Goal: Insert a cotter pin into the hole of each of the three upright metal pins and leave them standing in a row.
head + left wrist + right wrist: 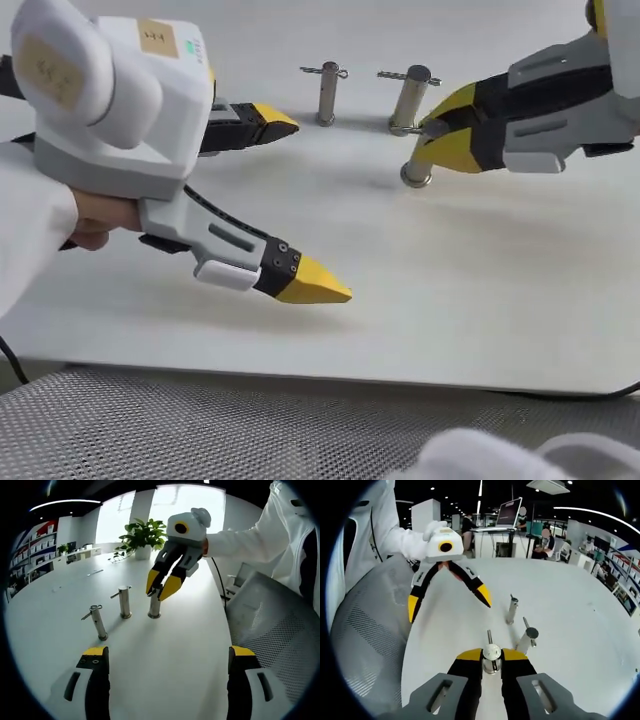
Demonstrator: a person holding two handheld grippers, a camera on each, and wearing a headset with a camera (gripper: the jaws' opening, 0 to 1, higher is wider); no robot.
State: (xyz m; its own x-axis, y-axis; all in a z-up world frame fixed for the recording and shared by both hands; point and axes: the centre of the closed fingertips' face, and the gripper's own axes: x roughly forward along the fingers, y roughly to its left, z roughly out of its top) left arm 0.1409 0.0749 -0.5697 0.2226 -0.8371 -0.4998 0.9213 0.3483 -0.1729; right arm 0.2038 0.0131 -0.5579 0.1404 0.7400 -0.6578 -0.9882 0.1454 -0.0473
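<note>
First, the head view: on the white tabletop three short upright steel pins stand in a row. The far steel pin and the middle steel pin each carry a thin wire cotter pin across the top. The top of the near steel pin is hidden behind the yellow-tipped right gripper. The left gripper hangs well apart, jaws spread wide and empty.

The left gripper view shows the right gripper side-on, straddling the near steel pin.

The right gripper view reveals the hidden top. The near steel pin sits pinched between the jaws, which press on both sides of its round cap. A thin wire stem pokes out just beyond.
</note>
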